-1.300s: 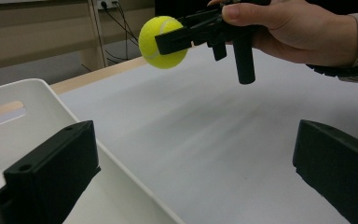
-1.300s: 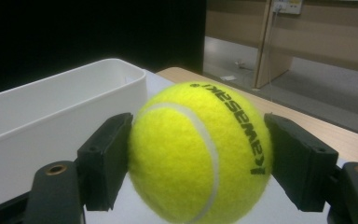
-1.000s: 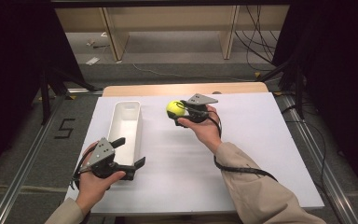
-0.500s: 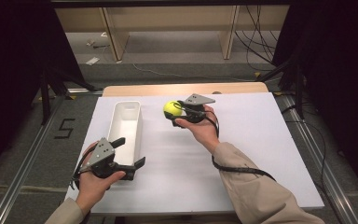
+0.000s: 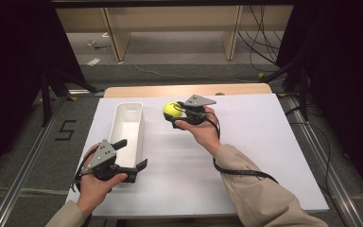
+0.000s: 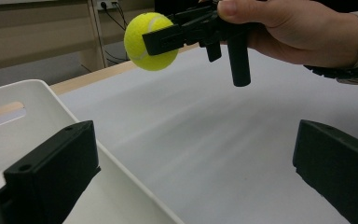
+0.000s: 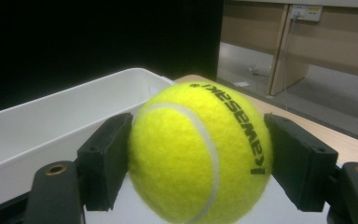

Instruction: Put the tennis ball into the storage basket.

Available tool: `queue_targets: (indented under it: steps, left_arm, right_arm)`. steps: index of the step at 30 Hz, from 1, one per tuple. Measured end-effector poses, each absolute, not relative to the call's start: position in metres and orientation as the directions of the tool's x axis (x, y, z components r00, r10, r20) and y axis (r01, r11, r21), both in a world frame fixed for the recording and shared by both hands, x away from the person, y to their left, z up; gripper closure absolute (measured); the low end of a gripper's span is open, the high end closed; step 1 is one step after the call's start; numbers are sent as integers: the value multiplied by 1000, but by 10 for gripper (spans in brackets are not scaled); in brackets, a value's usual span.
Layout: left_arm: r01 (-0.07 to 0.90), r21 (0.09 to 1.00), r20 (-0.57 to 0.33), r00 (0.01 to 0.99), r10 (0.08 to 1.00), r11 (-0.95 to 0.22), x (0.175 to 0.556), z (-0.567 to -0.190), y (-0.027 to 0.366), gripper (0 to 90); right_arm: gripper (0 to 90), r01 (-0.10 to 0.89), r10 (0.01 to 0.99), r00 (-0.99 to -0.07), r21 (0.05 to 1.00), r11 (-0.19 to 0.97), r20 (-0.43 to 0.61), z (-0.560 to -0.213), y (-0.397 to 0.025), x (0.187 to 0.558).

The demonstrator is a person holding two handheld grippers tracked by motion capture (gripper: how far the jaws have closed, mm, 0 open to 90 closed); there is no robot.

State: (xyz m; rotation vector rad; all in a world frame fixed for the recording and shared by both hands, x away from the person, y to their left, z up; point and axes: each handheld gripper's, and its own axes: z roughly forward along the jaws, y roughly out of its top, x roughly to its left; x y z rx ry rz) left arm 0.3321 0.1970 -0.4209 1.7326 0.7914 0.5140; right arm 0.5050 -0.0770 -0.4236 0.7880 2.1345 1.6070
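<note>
A yellow tennis ball (image 5: 172,109) (image 6: 150,41) (image 7: 200,154) hangs above the white table, to the right of a long white bin (image 5: 127,134) (image 6: 23,121) (image 7: 60,126). My right gripper (image 5: 177,113) (image 7: 198,168) is shut on the ball, one jaw pressed on each side. My left gripper (image 5: 131,154) (image 6: 191,172) stands open at the bin's near end, one jaw over the bin's wall, nothing between its jaws. The left gripper view shows the right hand and the held ball farther off.
The white table board (image 5: 264,151) lies bare to the right of the bin. A wooden table edge (image 5: 184,90) runs along the back. Beyond it are wooden legs (image 5: 113,38) and loose cables (image 5: 260,42) on the floor.
My right gripper has carried the ball slightly left, toward the bin. The left gripper has not moved.
</note>
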Motion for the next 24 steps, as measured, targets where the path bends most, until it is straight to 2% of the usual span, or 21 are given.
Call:
queue_targets:
  steps: [24]
  left_arm:
    - [249,955,-53,681,731,-163,332,-421,197,0]
  right_arm:
    - [273,213,605,-795,955,206,47,-421,-66,502]
